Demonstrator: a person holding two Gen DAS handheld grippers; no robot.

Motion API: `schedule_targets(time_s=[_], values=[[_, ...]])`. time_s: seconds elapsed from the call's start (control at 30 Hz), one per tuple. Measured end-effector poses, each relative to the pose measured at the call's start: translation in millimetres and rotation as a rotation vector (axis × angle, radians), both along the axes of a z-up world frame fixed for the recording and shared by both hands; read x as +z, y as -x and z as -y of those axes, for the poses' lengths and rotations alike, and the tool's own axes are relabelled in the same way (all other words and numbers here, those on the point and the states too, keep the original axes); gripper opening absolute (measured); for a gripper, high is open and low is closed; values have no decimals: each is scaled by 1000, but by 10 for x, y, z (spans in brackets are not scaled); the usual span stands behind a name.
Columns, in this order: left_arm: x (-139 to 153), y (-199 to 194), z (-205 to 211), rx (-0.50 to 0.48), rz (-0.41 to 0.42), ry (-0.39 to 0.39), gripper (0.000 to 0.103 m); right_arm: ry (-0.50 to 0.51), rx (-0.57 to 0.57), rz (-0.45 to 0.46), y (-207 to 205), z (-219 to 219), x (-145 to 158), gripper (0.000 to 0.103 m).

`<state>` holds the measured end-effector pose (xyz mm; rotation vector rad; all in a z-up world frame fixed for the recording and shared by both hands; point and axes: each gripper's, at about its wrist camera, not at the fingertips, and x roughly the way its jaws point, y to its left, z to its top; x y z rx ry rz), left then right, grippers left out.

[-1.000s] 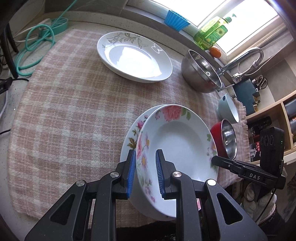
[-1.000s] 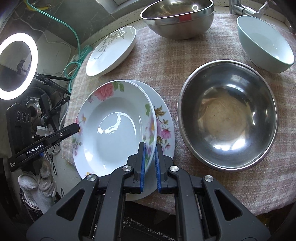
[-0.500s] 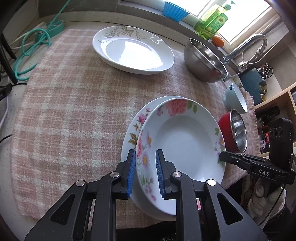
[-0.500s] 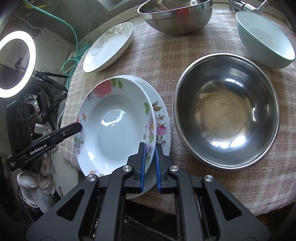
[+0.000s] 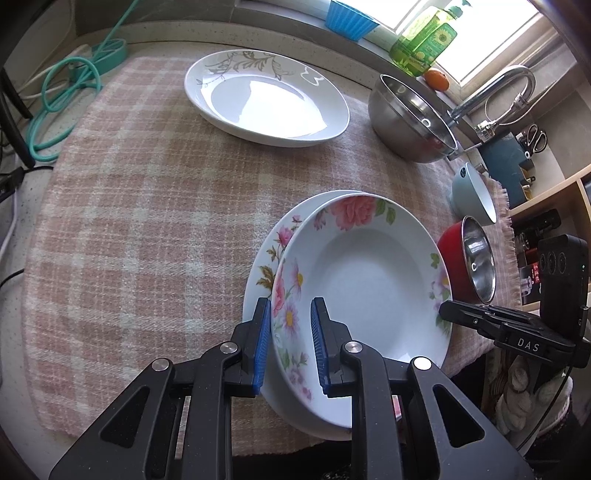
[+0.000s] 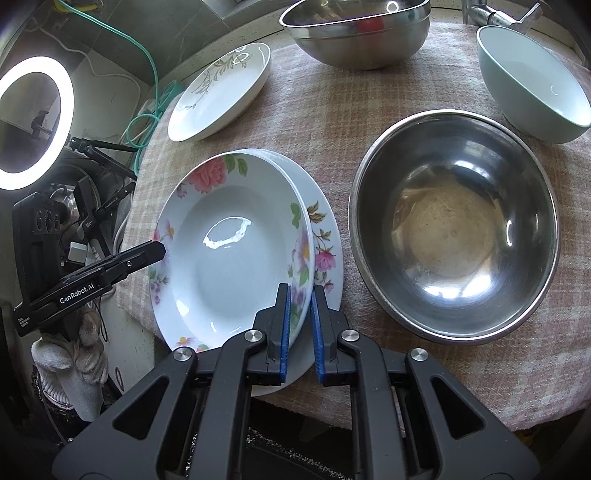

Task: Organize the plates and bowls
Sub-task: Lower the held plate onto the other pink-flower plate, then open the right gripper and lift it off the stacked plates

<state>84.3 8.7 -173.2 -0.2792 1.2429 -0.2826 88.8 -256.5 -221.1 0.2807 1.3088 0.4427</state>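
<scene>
Loosened since half a second ago: both claws, each with blue pads that clamped the rim before and now stand slightly apart from it. Left claw [image 5: 287, 334] straddling the near-left rim of the upper floral plate [image 5: 369, 295], with a clear gap on the right pad and the left pad close by the rim. Right claw [image 6: 300, 325] straddling the opposite rim of the same plate, pads narrowly parted, contact with the rim too close to judge. Upper floral plate nested, a little tilted and offset, in the lower floral plate [image 5: 266, 258], both at the near edge of the pink plaid cloth [image 5: 147, 221] covering the counter. Farther back on the cloth, a white plate with a grey leaf pattern [image 5: 266, 99], well apart from the stack. Just right of the stack, a large steel bowl [image 6: 454, 225]; behind it, a pale green bowl [image 6: 532, 77] and a second steel bowl [image 6: 358, 33]. Off to the side, a lit ring light [image 6: 35, 122].
</scene>
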Motion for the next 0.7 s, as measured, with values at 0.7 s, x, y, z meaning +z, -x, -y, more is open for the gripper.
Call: schedule_targets(time_s=[0.7], values=[[231,-29,-58,21,49,18,20,-4,-9,75,53,101,220,34]])
